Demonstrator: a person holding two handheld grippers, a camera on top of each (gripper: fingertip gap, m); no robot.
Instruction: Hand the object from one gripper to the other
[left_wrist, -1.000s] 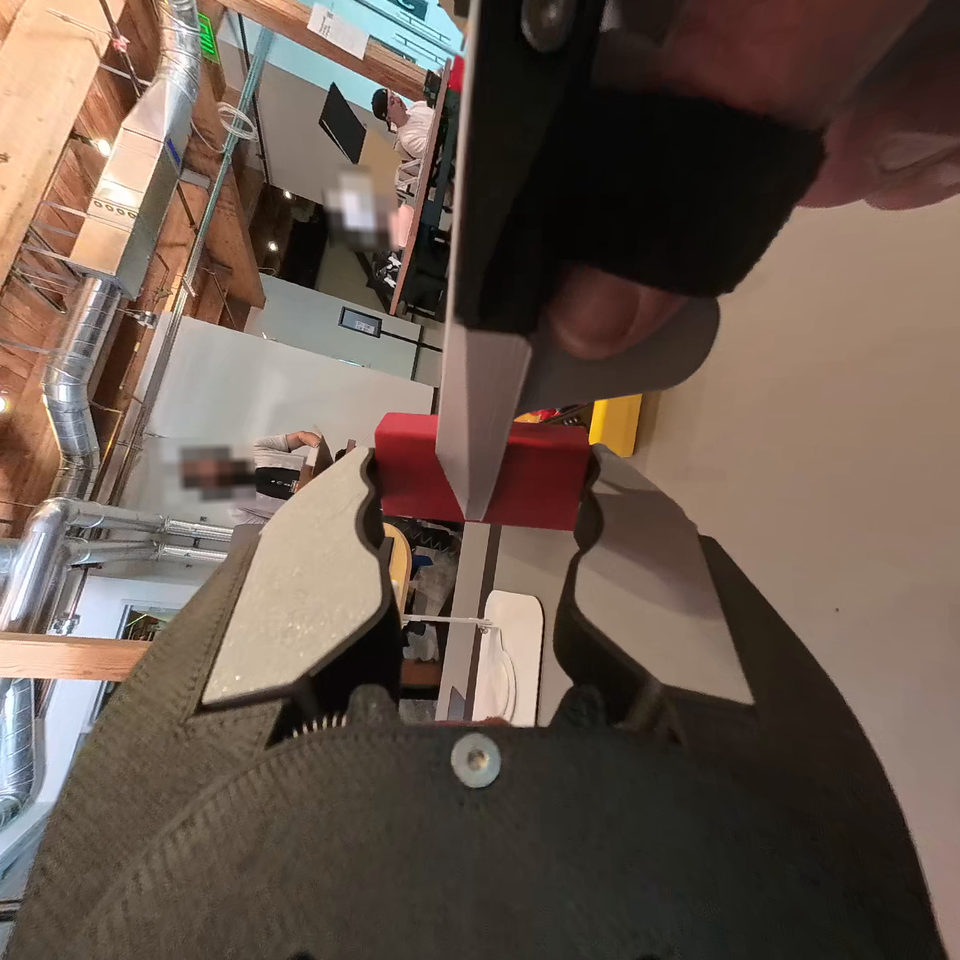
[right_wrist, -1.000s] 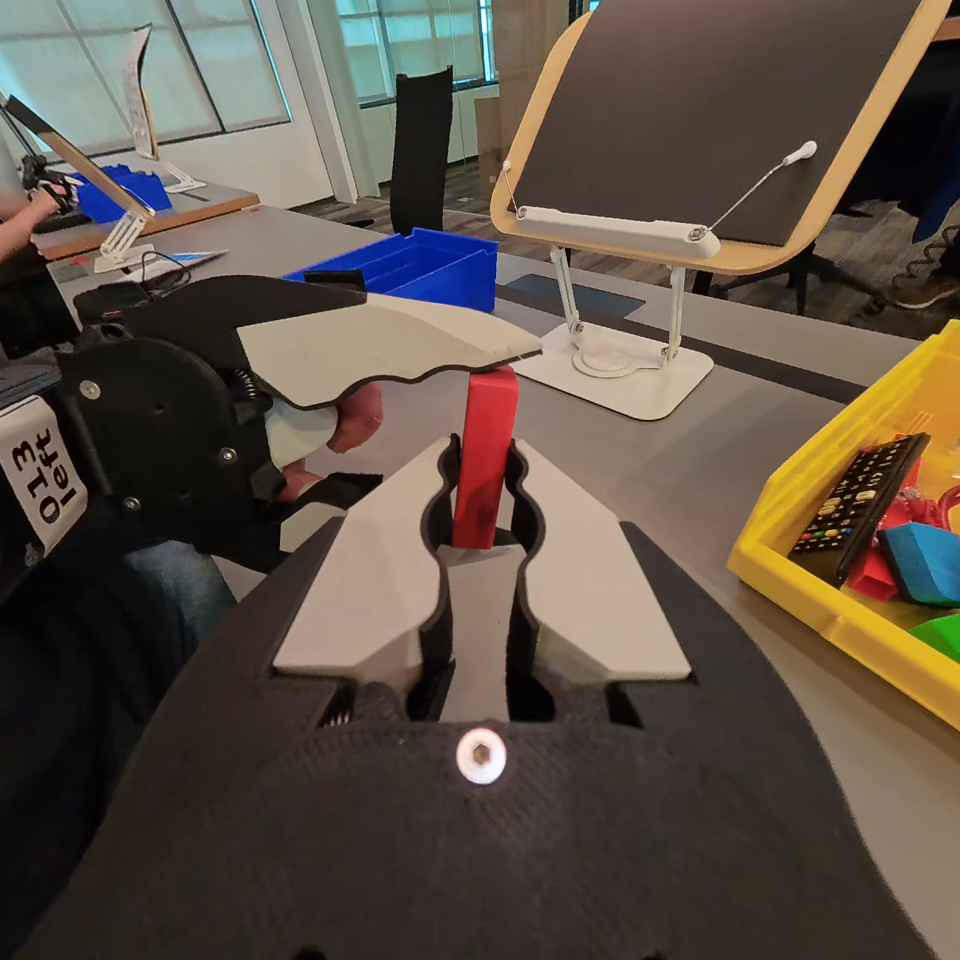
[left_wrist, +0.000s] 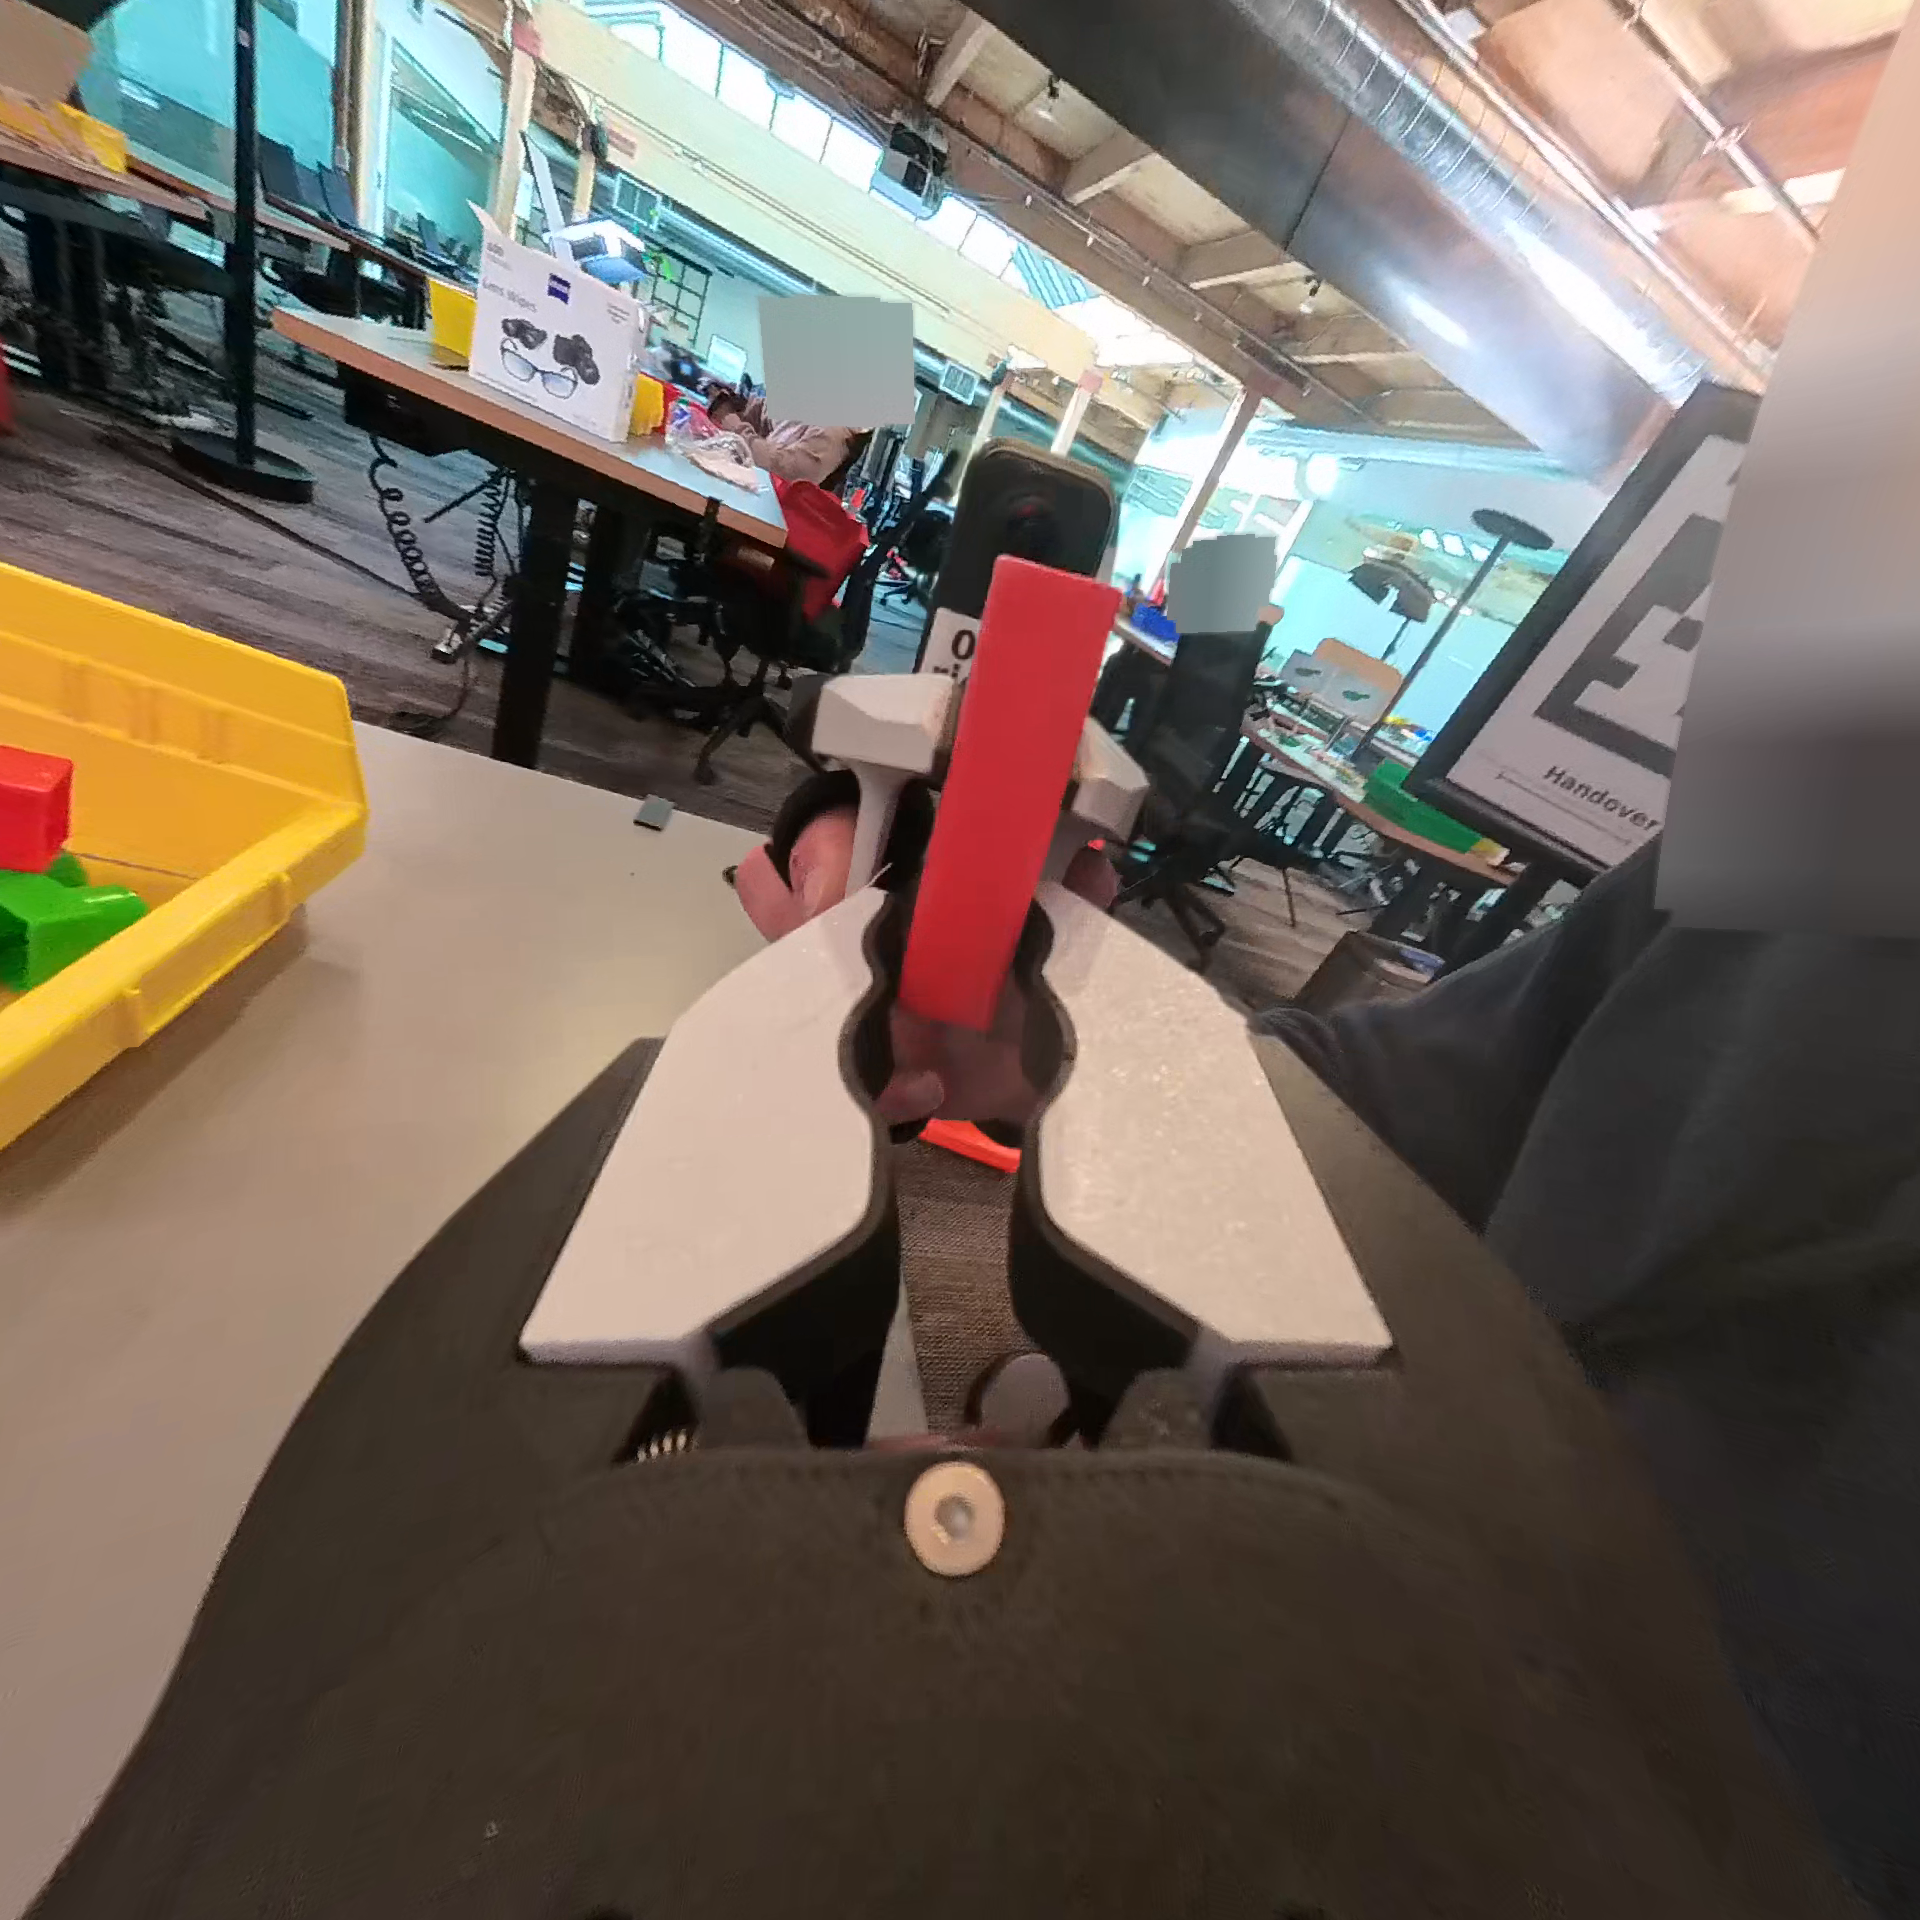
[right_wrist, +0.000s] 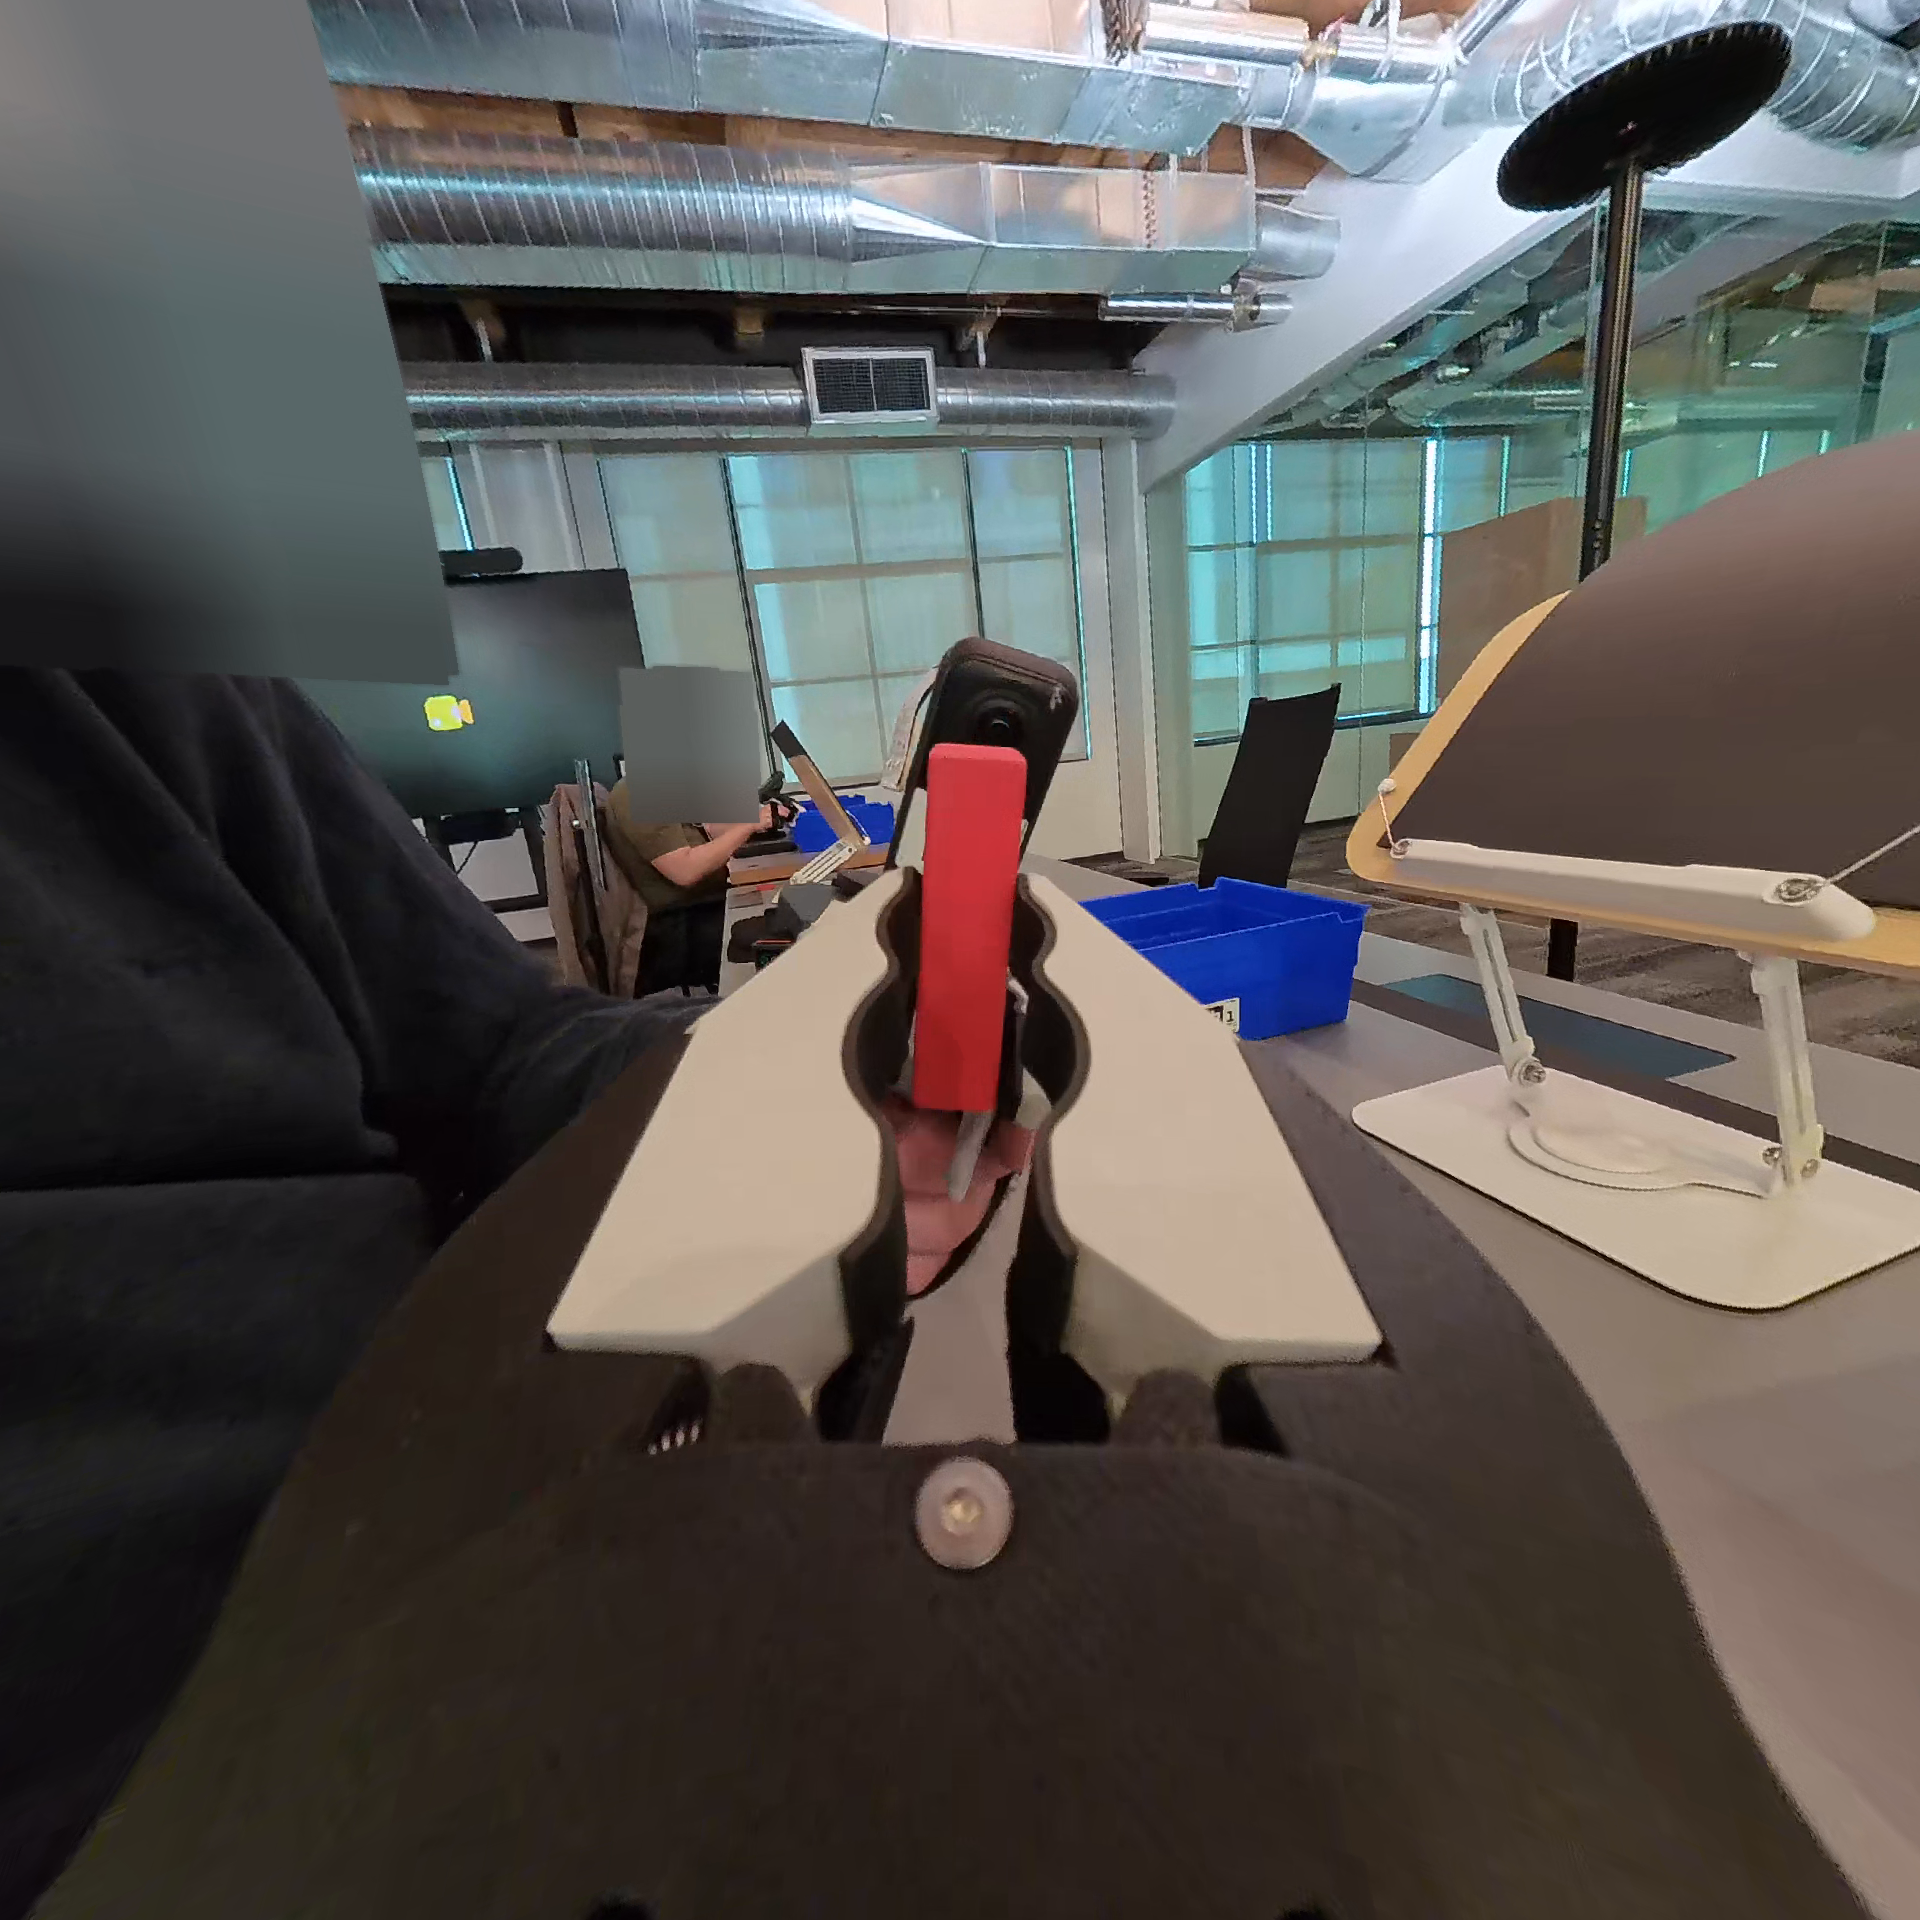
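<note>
A red block (left_wrist: 1003, 790) stands upright in the air between my two grippers, which face each other. In the left wrist view my left gripper (left_wrist: 956, 925) is shut on its lower end. The right gripper (left_wrist: 987, 769) shows behind it, its grey fingers (left_wrist: 878, 727) pressed on both sides of the block higher up. In the right wrist view my right gripper (right_wrist: 966, 894) is shut on the red block (right_wrist: 971, 914). Only a thin grey finger (right_wrist: 977, 1138) of the left gripper shows below the block; the rest is hidden.
A yellow bin (left_wrist: 208, 769) with red and green blocks sits on the grey table (left_wrist: 416, 1039) at left. A blue bin (right_wrist: 1247, 935) and a white stand (right_wrist: 1610, 1174) holding a tilted board are on the table at right. The person's dark sleeve (right_wrist: 208, 987) is close by. My hands' fingertips stand some 4 cm from each other.
My left gripper, open around the block's sides a second ago, has turned and closed on the block. Both grippers have lifted and now face each other. The right gripper still holds it.
</note>
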